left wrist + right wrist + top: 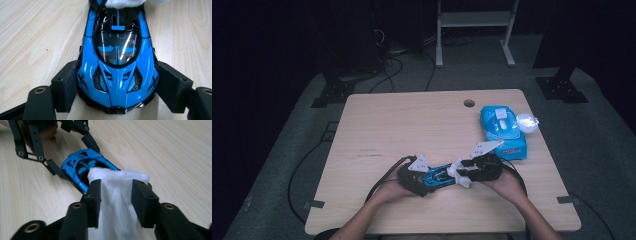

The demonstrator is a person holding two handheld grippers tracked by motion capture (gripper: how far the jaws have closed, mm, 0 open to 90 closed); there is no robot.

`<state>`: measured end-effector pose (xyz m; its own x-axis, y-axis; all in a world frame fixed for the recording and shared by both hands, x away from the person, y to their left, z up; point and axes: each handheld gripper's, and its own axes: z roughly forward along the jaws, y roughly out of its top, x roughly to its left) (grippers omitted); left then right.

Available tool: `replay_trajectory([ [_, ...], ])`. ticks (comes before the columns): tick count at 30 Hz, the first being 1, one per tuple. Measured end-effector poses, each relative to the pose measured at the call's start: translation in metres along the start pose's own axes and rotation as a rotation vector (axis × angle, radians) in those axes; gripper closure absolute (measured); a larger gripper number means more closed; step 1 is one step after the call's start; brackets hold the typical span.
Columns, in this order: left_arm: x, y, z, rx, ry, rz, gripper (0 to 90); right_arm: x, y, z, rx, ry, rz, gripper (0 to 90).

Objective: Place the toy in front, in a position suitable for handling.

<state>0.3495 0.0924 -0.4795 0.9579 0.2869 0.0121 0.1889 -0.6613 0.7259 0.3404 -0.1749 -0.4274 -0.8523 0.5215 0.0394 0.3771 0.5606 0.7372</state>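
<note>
Table (382, 125) pale wood, cable hole (469, 103) | floor (602, 150) grey carpet | room dark

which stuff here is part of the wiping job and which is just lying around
In use: blue toy car, held by left tool; white wipe, held by right tool.
Lying about: blue wipes pack, clear wrapper beside it.

Light wood table (392, 125) in front of me — round hole (469, 103) near its far edge. Blue wet-wipe pack (504, 131) lies flat at my far right, blue toy car (439, 176) on the near middle — wheels hidden.
</note>
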Motion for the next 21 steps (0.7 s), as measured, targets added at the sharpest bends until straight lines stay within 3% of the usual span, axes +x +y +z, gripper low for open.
replay_trajectory([
  [2, 0.000, 0.000, 0.000, -0.001, -0.001, -0.003, 25.2, -0.001, 0.003, 0.007, -0.002, -0.010, -0.008, 53.3],
  [3, 0.000, 0.000, 0.000, 0.001, 0.001, -0.002, 25.2, -0.001, 0.006, 0.018, 0.006, -0.003, -0.013, 57.5],
  [4, 0.000, 0.000, 0.000, 0.001, 0.001, -0.002, 25.3, -0.001, 0.006, 0.018, 0.006, -0.003, -0.013, 57.5],
  [7, 0.000, 0.000, 0.000, -0.001, 0.000, -0.003, 25.3, -0.001, 0.004, 0.029, 0.037, -0.003, -0.022, 74.2],
  [10, 0.000, 0.000, 0.000, 0.000, -0.002, -0.004, 25.3, 0.001, 0.004, 0.022, 0.048, -0.039, -0.038, 78.3],
  [11, 0.000, 0.000, 0.000, -0.002, -0.001, -0.004, 25.3, 0.001, 0.001, 0.014, 0.052, -0.003, -0.030, 79.7],
  [15, 0.000, 0.000, 0.000, 0.004, 0.000, -0.004, 25.1, 0.003, -0.007, 0.014, 0.075, 0.003, -0.033, 80.8],
  [17, 0.002, 0.003, -0.001, 0.025, -0.017, -0.042, 21.4, 0.000, -0.015, 0.013, 0.032, 0.019, -0.005, 81.4],
  [19, 0.006, 0.003, -0.005, 0.008, -0.055, -0.089, 18.2, 0.001, -0.017, 0.013, 0.021, 0.016, -0.013, 81.7],
  [20, 0.006, 0.003, -0.005, 0.008, -0.055, -0.089, 18.0, 0.001, -0.017, 0.013, 0.021, 0.016, -0.013, 81.7],
  [21, 0.011, 0.001, -0.011, -0.018, -0.071, -0.123, 18.0, 0.001, -0.018, 0.012, 0.016, 0.014, -0.022, 81.9],
])
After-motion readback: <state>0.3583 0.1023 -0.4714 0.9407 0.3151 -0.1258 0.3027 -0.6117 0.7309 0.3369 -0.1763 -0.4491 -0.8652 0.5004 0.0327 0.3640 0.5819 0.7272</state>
